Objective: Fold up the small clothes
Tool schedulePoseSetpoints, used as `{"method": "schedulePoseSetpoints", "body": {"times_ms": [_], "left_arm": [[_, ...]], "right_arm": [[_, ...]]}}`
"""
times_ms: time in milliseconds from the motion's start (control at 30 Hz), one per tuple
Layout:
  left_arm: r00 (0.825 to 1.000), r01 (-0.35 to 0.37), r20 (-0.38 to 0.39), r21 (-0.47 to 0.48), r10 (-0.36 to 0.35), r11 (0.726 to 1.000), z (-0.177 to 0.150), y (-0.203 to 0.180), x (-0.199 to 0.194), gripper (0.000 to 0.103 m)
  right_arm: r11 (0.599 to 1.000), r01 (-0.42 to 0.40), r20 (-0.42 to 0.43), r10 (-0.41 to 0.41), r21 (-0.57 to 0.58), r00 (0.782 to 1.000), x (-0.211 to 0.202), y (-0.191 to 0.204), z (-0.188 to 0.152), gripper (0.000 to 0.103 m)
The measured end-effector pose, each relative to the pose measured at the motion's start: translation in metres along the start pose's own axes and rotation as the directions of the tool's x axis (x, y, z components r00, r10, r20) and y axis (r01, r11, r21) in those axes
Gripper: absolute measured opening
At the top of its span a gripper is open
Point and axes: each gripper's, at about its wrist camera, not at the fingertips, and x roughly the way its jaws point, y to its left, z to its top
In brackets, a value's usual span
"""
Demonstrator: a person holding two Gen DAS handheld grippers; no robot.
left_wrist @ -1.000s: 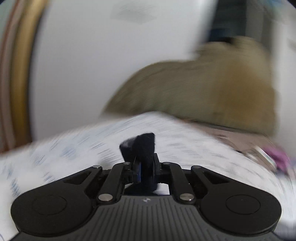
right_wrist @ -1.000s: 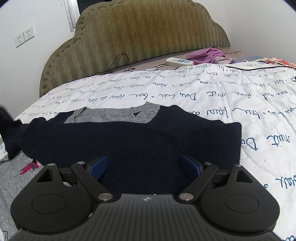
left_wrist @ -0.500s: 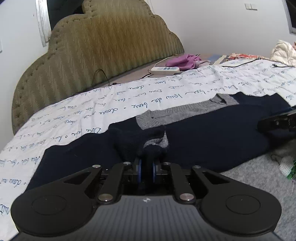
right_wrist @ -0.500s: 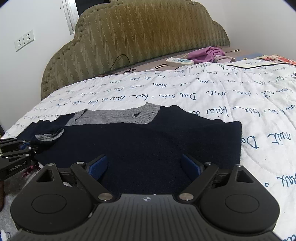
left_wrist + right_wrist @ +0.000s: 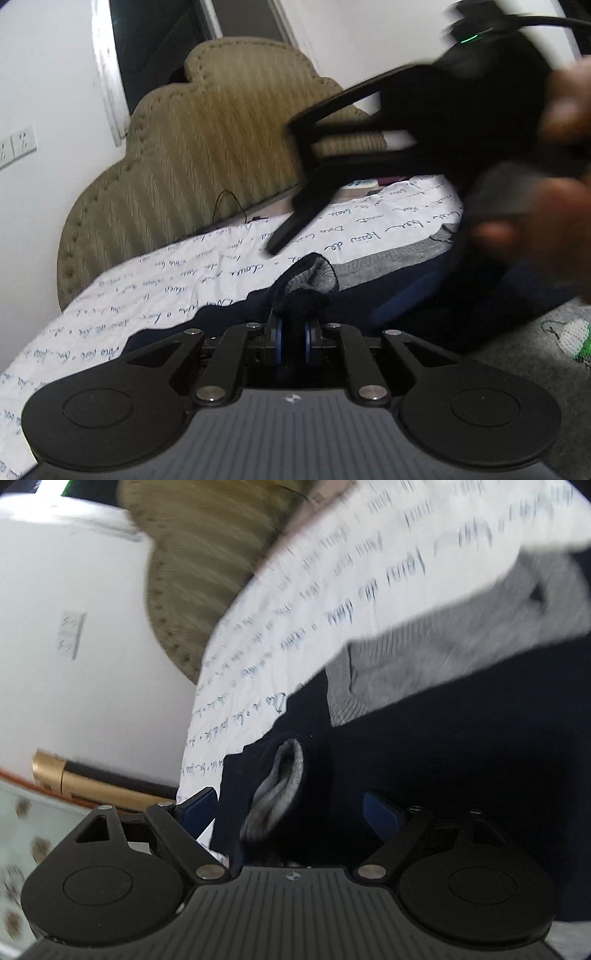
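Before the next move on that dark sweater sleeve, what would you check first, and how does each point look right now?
1. Left gripper clamped on the sleeve cuff: ok.
2. Right gripper open: ok; its fingers stand on either side of the cuff without pressing on it.
3. Navy sweater lying flat on the quilt: cannot tell, the picture is blurred.
4. Grey collar uncovered: ok.
5. Right gripper passes close in front of the left camera: collision risk, cannot tell.
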Motion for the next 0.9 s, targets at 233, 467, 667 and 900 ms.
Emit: {"method": "schedulePoseSetpoints", "body": {"times_ms": [233, 467, 667, 900], "left_arm": [[0.999, 0.006, -0.053, 0.061, -0.003, 0.998, 0.001, -0.010, 0.011, 0.011], [0.999, 0.051, 0.022, -0.055, -0.050, 0.997, -0.012, 0.025, -0.040, 0.083], [0.987, 0.120, 0.003, -0.677, -0.160, 0.726, -0.037, 0.126, -0.047, 0.083], [0.987, 0.057, -0.001, -0.931, -0.158, 0.361, -0.070, 0.182, -0.031, 0.082]], "right_arm": [[0.999, -0.007, -0.085, 0.010, 0.037, 0.996, 0.039, 0.007, 0.002, 0.051], [0.998, -0.050, 0.036, 0.051, -0.027, 0.998, 0.016, 0.012, -0.004, 0.018], [0.977, -0.201, 0.115, 0.209, -0.075, 0.971, -0.025, 0.039, 0.008, 0.018], [0.935, -0.295, 0.250, 0.339, -0.197, 0.907, -0.120, 0.054, 0.023, 0.018]]}}
